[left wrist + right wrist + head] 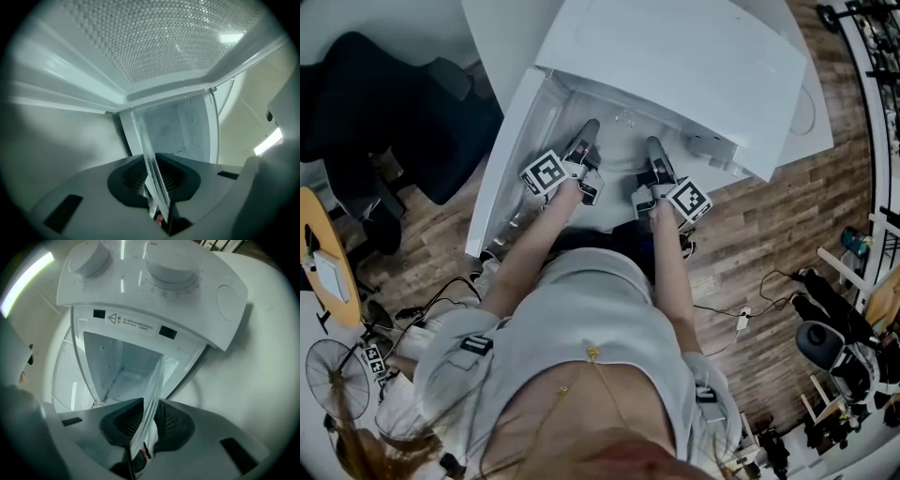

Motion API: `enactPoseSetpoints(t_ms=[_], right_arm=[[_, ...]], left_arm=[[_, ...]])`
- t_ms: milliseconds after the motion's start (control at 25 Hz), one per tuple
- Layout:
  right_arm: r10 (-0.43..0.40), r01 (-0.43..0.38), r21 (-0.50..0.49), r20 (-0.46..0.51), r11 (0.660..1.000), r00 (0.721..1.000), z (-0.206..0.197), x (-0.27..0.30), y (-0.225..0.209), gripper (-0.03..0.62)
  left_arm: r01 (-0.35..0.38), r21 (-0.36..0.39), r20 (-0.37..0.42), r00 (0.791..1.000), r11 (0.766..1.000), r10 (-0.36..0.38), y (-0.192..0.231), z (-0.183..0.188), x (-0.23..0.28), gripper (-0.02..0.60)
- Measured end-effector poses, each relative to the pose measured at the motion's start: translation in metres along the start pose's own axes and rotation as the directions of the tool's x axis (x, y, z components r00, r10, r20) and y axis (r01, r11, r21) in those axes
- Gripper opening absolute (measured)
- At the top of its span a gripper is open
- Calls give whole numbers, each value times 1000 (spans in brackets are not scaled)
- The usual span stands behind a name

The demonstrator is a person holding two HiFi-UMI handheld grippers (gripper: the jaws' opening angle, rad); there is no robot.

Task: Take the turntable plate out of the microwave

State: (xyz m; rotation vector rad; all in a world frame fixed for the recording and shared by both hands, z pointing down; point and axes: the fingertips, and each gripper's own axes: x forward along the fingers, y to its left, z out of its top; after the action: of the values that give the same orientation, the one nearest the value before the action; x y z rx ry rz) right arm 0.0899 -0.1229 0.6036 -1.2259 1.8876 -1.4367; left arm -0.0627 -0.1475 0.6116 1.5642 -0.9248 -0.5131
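Reaching into the open front of a white microwave (675, 56), the left gripper (588, 129) and the right gripper (654, 146) each clamp an edge of the clear glass turntable plate (155, 180). In the left gripper view the rim runs edge-on between the two dark ribbed pads, which stand close together and press on it. The right gripper view shows the same narrow grip on the opposite edge (151, 399). The plate spans the gap between the two grippers at the mouth of the cavity (117, 366). Whether it rests on the cavity floor or hangs clear of it cannot be told. The cavity walls are pale, with rows of small vent holes low on one side. The door (502, 159) is swung wide to the person's left, and its dotted screen (159, 42) fills the top of the left gripper view.

The microwave stands on a white tabletop (811, 117) above a wood-plank floor (769, 234). A black chair (356, 94) stands beside the table, a fan (337, 380) sits on the floor, and cables trail to a white plug block (742, 322).

Two round dials (171, 261) sit on the control panel with fine scale marks around them. A label (130, 320) bearing a warning triangle carries print too small to read.
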Motion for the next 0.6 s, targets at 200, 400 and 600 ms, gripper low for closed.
enactPoseSetpoints(t_ms=[200,400,600], right_arm=[[9,-8,-9,5,1000,1000,-5,-9,11,71],[19,-19,-11,11,1000,1000,-8,-20,18,71],[33,-33,-10,21,999,999,-10,-32,29,69]], left_arm=[[14,11,-2,1000,1000,-14,-11,-1,-12,67],[31,40,-9,999,999,-31,-21,-5,-21,68],[45,45,-8,999,998,-44,-31,-9,-33,69]])
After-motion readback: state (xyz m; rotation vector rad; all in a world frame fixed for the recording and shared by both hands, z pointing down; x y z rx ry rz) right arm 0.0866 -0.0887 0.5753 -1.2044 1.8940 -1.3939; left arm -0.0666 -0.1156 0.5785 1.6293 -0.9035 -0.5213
